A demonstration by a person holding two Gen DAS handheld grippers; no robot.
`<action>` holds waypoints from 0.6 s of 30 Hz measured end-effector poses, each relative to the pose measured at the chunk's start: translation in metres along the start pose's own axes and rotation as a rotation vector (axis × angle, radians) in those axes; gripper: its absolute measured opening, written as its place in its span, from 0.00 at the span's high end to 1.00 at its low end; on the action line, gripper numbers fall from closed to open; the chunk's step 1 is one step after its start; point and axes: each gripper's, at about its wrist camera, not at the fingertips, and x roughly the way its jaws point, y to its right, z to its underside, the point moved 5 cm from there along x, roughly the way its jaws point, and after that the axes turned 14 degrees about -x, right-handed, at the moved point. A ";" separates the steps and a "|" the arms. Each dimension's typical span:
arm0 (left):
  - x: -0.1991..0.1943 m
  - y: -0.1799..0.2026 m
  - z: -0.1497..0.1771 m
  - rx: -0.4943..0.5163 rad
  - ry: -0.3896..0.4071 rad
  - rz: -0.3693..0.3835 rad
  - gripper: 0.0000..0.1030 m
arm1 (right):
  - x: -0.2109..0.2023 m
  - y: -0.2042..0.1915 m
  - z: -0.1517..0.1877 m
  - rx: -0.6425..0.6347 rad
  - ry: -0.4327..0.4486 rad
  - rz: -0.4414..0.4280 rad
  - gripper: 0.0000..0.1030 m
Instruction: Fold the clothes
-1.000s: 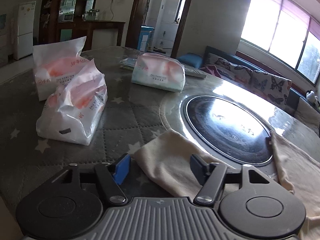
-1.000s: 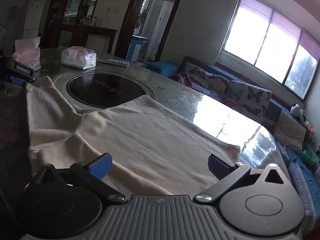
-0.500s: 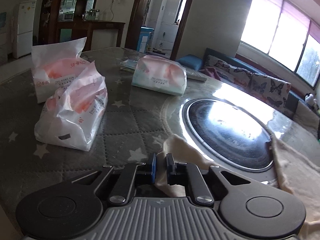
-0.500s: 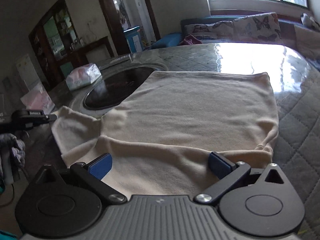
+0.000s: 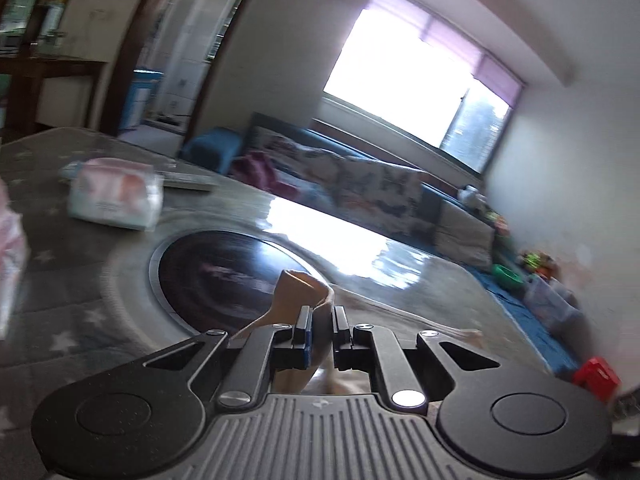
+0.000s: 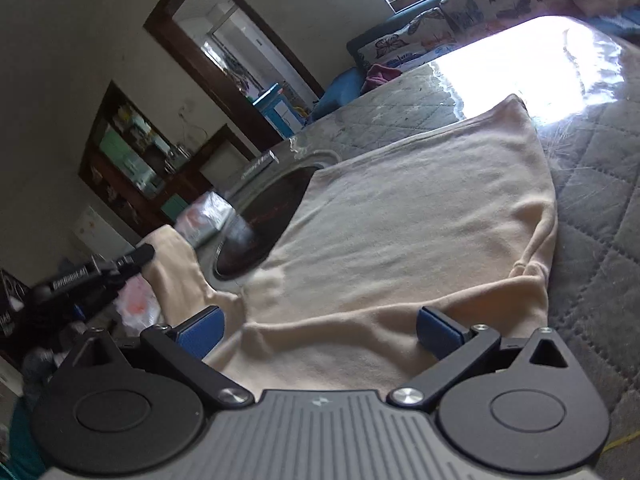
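**Left gripper lifts a sleeve edge; right gripper spread over the shirt**

The left gripper [image 5: 320, 326] pinches a fold of the cream shirt [image 6: 420, 216] between its pressed-together fingers, holding that edge up off the table [image 6: 592, 208] above the dark round hob [image 5: 224, 272]. The rest of the shirt lies flat across the quilted table, its far edge near the bright glare. The right gripper [image 6: 320, 330] hovers over the shirt's near edge, fingers spread wide. A tissue pack [image 5: 116, 200] sits far left, well apart from the shirt.
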 end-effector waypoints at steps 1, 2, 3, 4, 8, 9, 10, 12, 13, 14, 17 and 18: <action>0.002 0.011 0.004 0.014 -0.018 0.029 0.90 | -0.003 0.001 -0.003 0.003 0.012 -0.003 0.00; 0.004 0.022 0.009 0.026 -0.035 0.060 0.90 | -0.007 0.002 -0.006 0.006 0.025 -0.005 0.00; 0.006 0.032 0.014 0.037 -0.053 0.090 0.90 | -0.011 0.003 -0.009 0.008 0.037 -0.007 0.00; 0.008 0.042 0.019 0.045 -0.071 0.121 0.90 | -0.014 0.004 -0.013 0.011 0.049 -0.009 0.00; 0.020 0.080 0.043 0.099 -0.156 0.228 0.90 | -0.028 0.008 -0.023 0.047 0.097 -0.037 0.00; 0.023 0.089 0.050 0.119 -0.181 0.251 0.90 | -0.033 0.010 -0.026 0.062 0.112 -0.046 0.00; 0.026 0.098 0.058 0.141 -0.202 0.273 0.90 | -0.035 0.012 -0.027 0.068 0.120 -0.045 0.00; 0.031 0.114 0.072 0.192 -0.234 0.313 0.90 | -0.040 0.016 -0.028 0.081 0.131 -0.043 0.00; 0.034 0.121 0.079 0.216 -0.255 0.331 0.90 | -0.041 0.018 -0.028 0.090 0.133 -0.043 0.00; 0.037 0.127 0.087 0.237 -0.276 0.342 0.90 | -0.041 0.021 -0.027 0.100 0.132 -0.042 0.00; 0.044 0.140 0.114 0.305 -0.337 0.361 0.90 | -0.040 0.025 -0.025 0.124 0.133 -0.042 0.00; 0.045 0.141 0.119 0.321 -0.343 0.355 0.90 | -0.040 0.026 -0.024 0.131 0.134 -0.043 0.00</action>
